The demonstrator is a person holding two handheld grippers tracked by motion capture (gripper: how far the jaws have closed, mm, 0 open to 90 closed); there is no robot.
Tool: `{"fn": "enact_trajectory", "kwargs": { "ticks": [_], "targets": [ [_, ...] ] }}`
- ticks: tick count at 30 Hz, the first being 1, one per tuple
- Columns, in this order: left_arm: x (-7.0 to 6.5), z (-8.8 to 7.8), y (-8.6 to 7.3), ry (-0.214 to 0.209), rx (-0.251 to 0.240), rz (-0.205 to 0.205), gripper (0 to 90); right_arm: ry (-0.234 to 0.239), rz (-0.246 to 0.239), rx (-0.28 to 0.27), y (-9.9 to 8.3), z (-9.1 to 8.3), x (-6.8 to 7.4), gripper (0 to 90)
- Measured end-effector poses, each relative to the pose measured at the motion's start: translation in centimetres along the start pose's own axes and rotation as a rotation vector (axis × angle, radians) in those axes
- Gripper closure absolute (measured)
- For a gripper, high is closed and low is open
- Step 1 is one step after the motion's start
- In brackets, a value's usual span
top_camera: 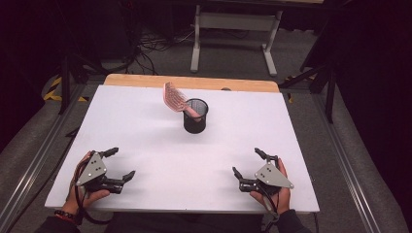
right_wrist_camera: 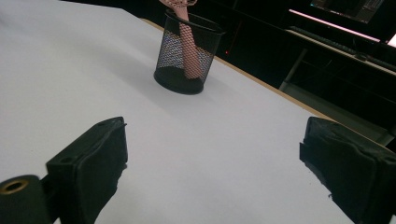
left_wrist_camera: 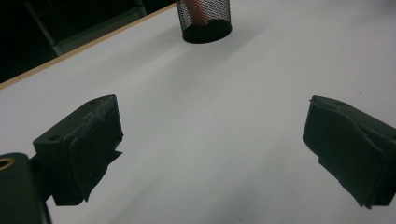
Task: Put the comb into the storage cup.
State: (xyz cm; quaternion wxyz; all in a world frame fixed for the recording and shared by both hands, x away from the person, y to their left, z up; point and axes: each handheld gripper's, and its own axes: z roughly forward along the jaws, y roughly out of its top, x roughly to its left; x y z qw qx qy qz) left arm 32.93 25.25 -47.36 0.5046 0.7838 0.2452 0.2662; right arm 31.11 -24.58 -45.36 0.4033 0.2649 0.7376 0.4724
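Black wire mesh is forming the little round cup (top_camera: 195,116) that is standing upright toward the far middle of the white table (top_camera: 145,141), and a pink hairbrush (top_camera: 176,98) is sitting in it handle-down — its bristled head is leaning out over the rim to the left. Through the mesh in the right gripper view the pink handle is showing inside the cup (right_wrist_camera: 186,53), running down to the base. Both of the person's hands are resting near the table's front edge, well apart from the cup and from each other. On the near left, the left gripper (top_camera: 119,163) is lying with its jaws spread wide and nothing between them; the left gripper view is looking across bare white board toward the cup (left_wrist_camera: 204,21). On the near right, the right gripper (top_camera: 248,163) is doing the same — jaws wide apart, gripping nothing, aimed inward over the table.
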Motion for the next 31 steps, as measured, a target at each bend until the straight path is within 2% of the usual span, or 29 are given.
{"fn": "enact_trajectory", "kwargs": {
  "ticks": [7, 11, 18, 21, 23, 31],
  "targets": [
    [-0.08, 0.03, 0.01, 0.001, 0.005, 0.005, 5.7, 0.001, -0.001, 0.000, 0.03, -0.06, 0.00, 7.8],
    [0.00, 0.09, 0.03, -0.010, 0.003, -0.019, 5.8, -0.001, -0.004, 0.002, 0.04, -0.04, 0.02, 7.8],
    [0.08, 0.06, 0.06, -0.007, -0.003, -0.028, 6.0, -0.001, -0.002, 0.004, 0.01, 0.01, -0.01, 7.9],
    [0.15, 0.18, 0.04, 0.002, 0.012, -0.029, 6.4, -0.001, 0.000, 0.006, -0.04, 0.06, -0.05, 7.9],
    [0.27, 0.10, 0.05, -0.004, 0.001, -0.047, 6.6, -0.004, -0.003, 0.007, -0.03, 0.08, 0.01, 7.9],
    [0.27, 0.00, 0.08, 0.000, -0.008, -0.050, 6.9, -0.005, 0.004, 0.011, -0.05, 0.23, -0.06, 7.9]
  ]
}}
